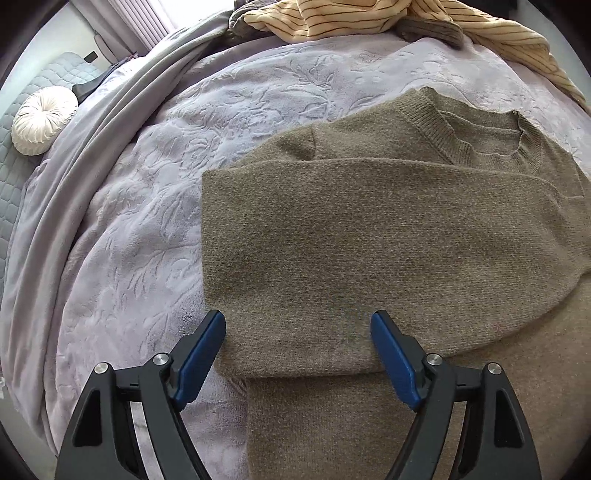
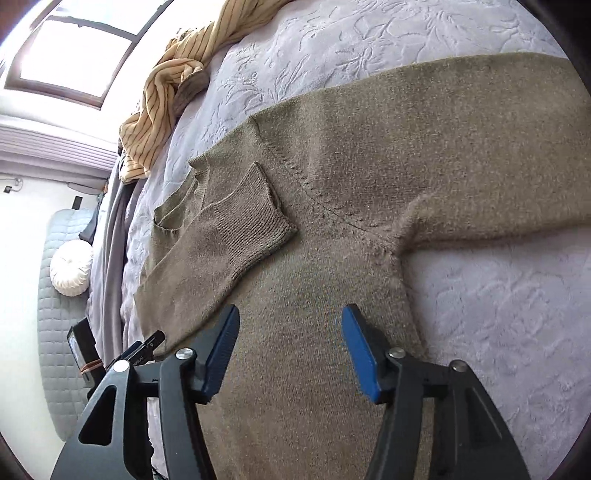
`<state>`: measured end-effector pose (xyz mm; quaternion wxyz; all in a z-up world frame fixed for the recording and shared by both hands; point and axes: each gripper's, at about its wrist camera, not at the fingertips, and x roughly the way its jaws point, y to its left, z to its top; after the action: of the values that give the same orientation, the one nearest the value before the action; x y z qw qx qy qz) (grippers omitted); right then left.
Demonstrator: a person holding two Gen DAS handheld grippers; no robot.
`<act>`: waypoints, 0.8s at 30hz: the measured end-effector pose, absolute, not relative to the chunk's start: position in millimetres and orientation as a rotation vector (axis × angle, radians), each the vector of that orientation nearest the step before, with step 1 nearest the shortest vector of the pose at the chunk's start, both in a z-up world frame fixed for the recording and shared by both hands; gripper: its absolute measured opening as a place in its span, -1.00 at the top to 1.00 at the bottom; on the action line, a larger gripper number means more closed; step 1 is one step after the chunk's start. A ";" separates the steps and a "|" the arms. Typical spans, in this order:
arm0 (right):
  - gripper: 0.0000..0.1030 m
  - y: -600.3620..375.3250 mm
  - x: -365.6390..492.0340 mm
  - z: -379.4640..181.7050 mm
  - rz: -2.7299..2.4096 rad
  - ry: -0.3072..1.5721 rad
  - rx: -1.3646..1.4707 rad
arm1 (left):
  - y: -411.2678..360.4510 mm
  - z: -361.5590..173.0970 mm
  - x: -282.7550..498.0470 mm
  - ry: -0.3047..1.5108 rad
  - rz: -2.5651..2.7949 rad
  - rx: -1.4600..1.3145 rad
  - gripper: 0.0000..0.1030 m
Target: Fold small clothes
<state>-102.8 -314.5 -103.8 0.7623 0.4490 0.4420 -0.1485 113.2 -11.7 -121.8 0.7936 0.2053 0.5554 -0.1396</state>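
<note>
The olive-brown knit sweater [image 1: 369, 229] looks soft, limp and fairly thick; it should drape and sag wherever it is lifted, so a pinch on a single layer would likely drag the rest askew; the fuzzy knit ought to give the blue pads good friction, with little risk of slipping or damage. The sensible places to take hold, I judge, are the firmer edges: the ribbed cuff [image 2: 255, 210], the shoulder seam, or the hem, gripping through the whole fold rather than the loose middle.

It lies flat on the lilac embossed bedspread [image 1: 155, 206] of the bed, neckline [image 1: 480, 136] towards the far side; one sleeve is already folded across the chest, its cuff resting near the collar, while the other sleeve [image 2: 480, 147] stretches out sideways, not yet folded.

The left gripper [image 1: 298, 334] hangs over the folded sleeve with its fingers spread wide and nothing between them; the right gripper [image 2: 290, 326] is likewise open above the sweater's body, holding nothing. A striped yellow garment [image 1: 369, 18] lies bunched at the bed's far edge.
</note>
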 end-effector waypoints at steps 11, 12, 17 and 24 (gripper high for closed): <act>-0.36 -319.9 -127.8 -103.6 -0.321 0.942 1.021 | -48.1 -116.0 86.8 1.205 -0.366 0.470 -0.59; -0.36 -320.8 -130.1 -103.3 -0.321 0.939 1.024 | -51.3 -116.3 85.1 1.203 -0.371 0.473 -0.59; -0.43 -328.2 -141.8 -102.9 -0.331 0.923 1.039 | -68.2 -116.7 73.4 1.198 -0.376 0.483 -0.88; -0.57 -343.6 -162.3 -102.0 -0.357 0.887 1.067 | -90.1 -121.9 56.1 1.201 -0.405 0.512 -1.00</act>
<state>-162.3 -343.6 -102.0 0.7542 0.4890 0.4065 -0.1636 56.1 -90.1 -121.9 0.7755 0.2364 0.5547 -0.1871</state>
